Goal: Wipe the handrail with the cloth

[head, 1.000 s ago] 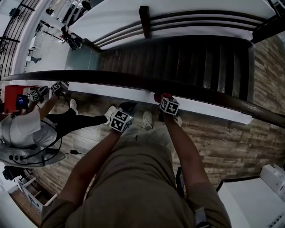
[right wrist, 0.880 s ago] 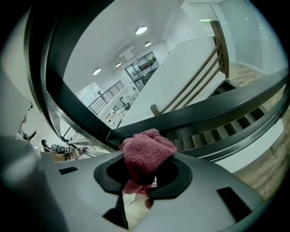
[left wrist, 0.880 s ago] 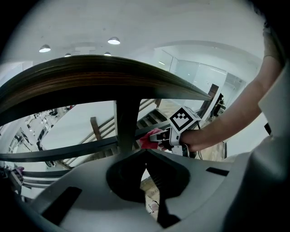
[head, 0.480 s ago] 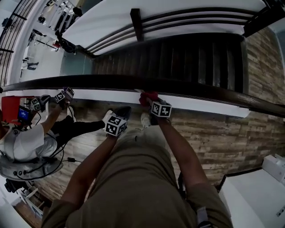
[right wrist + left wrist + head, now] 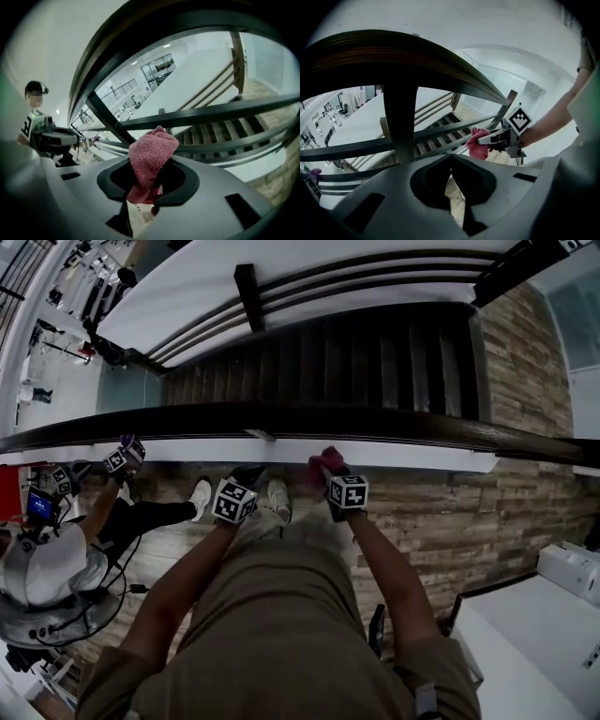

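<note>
1. Handrail (image 5: pixel 375 420): the dark rail runs across the head view, above the stairwell.
2. Right hand-held gripper (image 5: pixel 327 471): its jaws are clamped on the cloth. Half a second ago it was against the rail; now it has drawn back just short, so we judge one stroke is over and another is due.
3. Left hand-held gripper (image 5: pixel 248 476): it is closed and empty, near the right one.
4. Cloth (image 5: pixel 151 157): the pink cloth is bunched between the jaws, below the rail.
5. Containers: we see none.

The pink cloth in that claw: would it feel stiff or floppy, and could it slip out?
Probably floppy: the pink cloth bunches and folds over where the right claw pinches it. Likely light, since that pinch holds the whole wad up. Its looped, towel-like surface suggests it would grip rather than slide.
</note>
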Available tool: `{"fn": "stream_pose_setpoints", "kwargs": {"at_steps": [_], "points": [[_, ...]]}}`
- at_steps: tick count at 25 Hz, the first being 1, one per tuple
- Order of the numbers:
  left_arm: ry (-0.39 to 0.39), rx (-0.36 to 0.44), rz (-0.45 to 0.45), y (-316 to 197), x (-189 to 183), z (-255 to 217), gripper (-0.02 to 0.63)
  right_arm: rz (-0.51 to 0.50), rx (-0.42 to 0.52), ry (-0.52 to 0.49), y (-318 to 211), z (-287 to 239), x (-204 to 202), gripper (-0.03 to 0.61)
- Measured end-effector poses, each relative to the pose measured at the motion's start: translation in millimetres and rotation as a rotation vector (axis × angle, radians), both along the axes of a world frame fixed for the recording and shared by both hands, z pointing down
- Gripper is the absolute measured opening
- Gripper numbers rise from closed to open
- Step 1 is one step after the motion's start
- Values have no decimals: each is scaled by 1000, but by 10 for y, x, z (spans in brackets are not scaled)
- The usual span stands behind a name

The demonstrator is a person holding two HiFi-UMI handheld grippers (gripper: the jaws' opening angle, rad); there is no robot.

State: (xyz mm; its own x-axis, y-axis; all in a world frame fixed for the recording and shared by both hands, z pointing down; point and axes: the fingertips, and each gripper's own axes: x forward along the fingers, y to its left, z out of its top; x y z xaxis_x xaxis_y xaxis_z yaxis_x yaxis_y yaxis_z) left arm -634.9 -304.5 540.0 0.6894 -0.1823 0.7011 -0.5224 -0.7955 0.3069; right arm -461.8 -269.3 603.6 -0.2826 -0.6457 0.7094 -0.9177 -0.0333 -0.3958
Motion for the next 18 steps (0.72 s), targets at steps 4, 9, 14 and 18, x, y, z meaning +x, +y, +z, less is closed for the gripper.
{"fn": "stream_pose_setpoints", "kwargs": {"at_steps": [4,9,14,18], "points": [[-23,5,-26,28,152,93,17,-218,34,210,20,133,58,115],[-88,15,-66,-61,88,117,17,-423,95,423,-374,381,-292,115],[-186,38,-71,-84,122,441,18,-606,155,639,-752,955,-559,117],[-197,50,-60,-214,-66,473,18,-719,172,752,-1103,1244,-942,117]]}}
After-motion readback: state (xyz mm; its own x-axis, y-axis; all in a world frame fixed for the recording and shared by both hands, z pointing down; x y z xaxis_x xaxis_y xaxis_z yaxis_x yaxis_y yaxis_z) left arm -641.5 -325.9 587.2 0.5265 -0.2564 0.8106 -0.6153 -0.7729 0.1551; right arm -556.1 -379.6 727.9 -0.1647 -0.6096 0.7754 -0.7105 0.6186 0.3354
